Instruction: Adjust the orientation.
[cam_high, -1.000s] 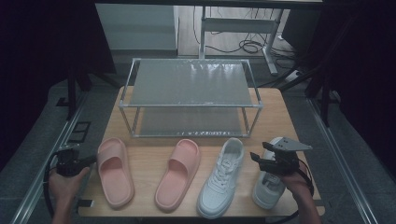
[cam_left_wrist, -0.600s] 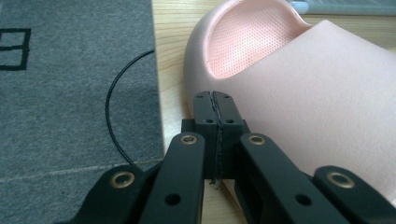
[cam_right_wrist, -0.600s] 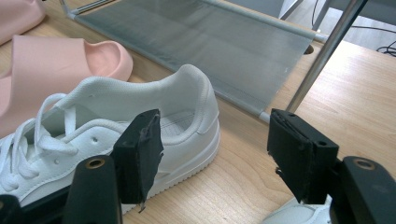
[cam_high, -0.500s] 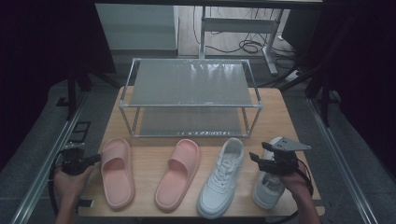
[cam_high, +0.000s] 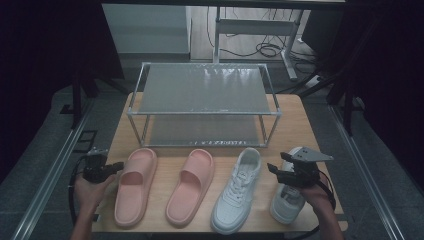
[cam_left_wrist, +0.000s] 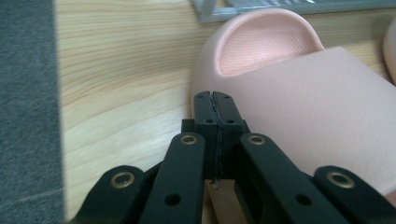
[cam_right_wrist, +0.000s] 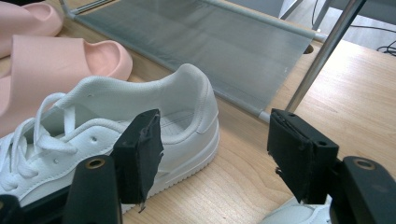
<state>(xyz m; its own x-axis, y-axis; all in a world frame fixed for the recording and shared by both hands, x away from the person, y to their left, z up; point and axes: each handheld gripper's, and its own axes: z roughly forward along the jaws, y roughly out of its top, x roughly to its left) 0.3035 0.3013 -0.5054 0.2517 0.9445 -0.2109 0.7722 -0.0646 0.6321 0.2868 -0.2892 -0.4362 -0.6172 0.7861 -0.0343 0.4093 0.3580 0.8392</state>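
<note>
Fingers (cam_left_wrist: 223, 109) pressed together beside pink slipper (cam_left_wrist: 299, 93); rack (cam_high: 202, 95) shelves seemingly bare.

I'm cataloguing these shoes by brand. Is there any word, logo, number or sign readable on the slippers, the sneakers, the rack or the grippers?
None can be read.
Pink slippers: plain, no print shows.
White sneakers: no logo or lettering legible.
Shoe rack: bare mesh shelves and metal tubes.
Left gripper and right gripper: black jaws, unmarked.

No readable text, labels or brands on anything.
</note>
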